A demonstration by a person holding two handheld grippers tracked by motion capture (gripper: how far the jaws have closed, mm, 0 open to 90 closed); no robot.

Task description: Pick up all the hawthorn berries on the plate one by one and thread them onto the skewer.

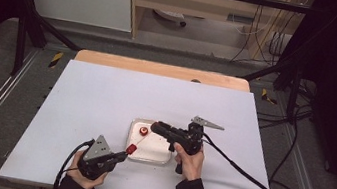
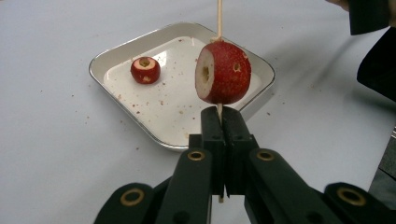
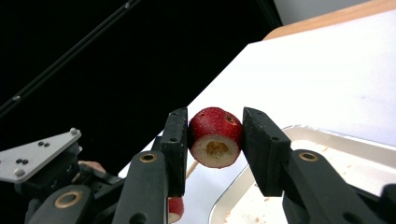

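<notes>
Because the left gripper (image 2: 219, 114) has its jaws pressed together on the lower end of a thin wooden skewer (image 2: 218, 18), the stick's long axis is what the next move depends on — it runs up and away from that gripper over the white tray (image 2: 112, 51), its free tip pointing away from the hand. One red fruit (image 2: 223, 72), cored and cut flat at the end, already sits threaded on it just above the jaws. The right gripper (image 3: 215, 140) is clamped on a second cored fruit (image 3: 215, 136), held off the tray with its cut face and hollow turned toward that gripper's camera. In the high view the right gripper (image 1: 156, 127) reaches in from the right above the tray, near the skewer but apart from it. A third fruit (image 2: 145, 70) lies on the tray's far side. As I judge it, the held fruit's hole must line up with the skewer's tip — then slide down along the stick, with the left hand keeping still on the counter (image 1: 105, 95) side.
</notes>
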